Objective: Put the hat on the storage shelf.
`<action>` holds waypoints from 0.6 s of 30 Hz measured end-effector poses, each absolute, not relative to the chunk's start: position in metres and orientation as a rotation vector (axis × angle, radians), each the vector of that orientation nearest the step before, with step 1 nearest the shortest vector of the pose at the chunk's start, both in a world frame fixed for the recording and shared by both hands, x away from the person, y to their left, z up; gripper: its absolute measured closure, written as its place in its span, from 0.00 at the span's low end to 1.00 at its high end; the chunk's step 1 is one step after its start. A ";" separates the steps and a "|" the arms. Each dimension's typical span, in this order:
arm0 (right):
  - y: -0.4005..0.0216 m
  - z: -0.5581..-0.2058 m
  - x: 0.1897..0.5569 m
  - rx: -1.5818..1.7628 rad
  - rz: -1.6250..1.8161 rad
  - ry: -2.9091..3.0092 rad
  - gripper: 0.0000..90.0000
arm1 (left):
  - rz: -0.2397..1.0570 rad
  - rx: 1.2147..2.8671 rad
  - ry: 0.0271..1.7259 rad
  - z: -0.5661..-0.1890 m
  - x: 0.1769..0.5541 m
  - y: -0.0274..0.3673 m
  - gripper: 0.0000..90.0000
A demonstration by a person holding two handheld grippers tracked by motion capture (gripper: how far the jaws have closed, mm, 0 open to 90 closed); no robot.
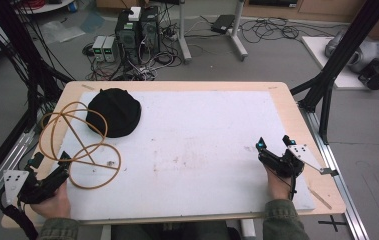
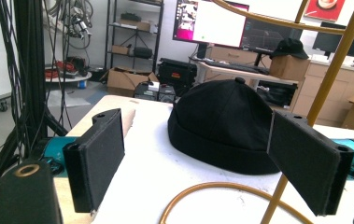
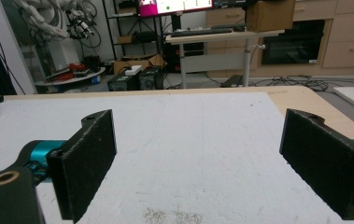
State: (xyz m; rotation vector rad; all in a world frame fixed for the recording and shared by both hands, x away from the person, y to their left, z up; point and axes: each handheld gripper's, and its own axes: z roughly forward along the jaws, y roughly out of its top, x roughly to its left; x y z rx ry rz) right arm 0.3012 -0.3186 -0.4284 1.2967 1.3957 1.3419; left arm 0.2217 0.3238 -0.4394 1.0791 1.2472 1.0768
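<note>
- Left gripper (image 1: 51,162) at the near left corner of the wooden table (image 1: 287,107), jaws spread wide and gripping nothing.
- In the left gripper view, same gripper (image 2: 202,163) aimed at the black brimless fabric cap (image 2: 223,123); thin upright rod of the golden wire hoop stand (image 2: 333,65) passing just beside the right-hand jaw, whether touching it not clear.
- Black cap (image 1: 114,112) lying dome-up on the white foam mat (image 1: 202,145), toward the far left part of it.
- Golden wire stand (image 1: 77,145) of looped rings just beside the cap on its near left, one ring flat on the mat and another overlapping the cap's edge.
- Right gripper (image 1: 275,142) at the near right side of the mat, well apart from cap and stand.
- In the right gripper view, that gripper (image 3: 202,154) with jaws fully apart, bare mat between them, nothing held.
</note>
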 end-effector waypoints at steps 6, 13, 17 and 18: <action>-0.318 -0.429 0.302 1.289 1.338 1.406 0.11 | 1.078 1.076 1.248 -0.439 0.222 0.324 0.21; -0.316 -0.427 0.303 1.284 1.355 1.415 0.11 | 1.079 1.074 1.248 -0.439 0.222 0.325 0.21; -0.314 -0.427 0.305 1.276 1.354 1.422 0.11 | 1.079 1.076 1.249 -0.439 0.222 0.325 0.21; -0.313 -0.426 0.306 1.276 1.357 1.424 0.11 | 1.081 1.076 1.250 -0.439 0.222 0.325 0.21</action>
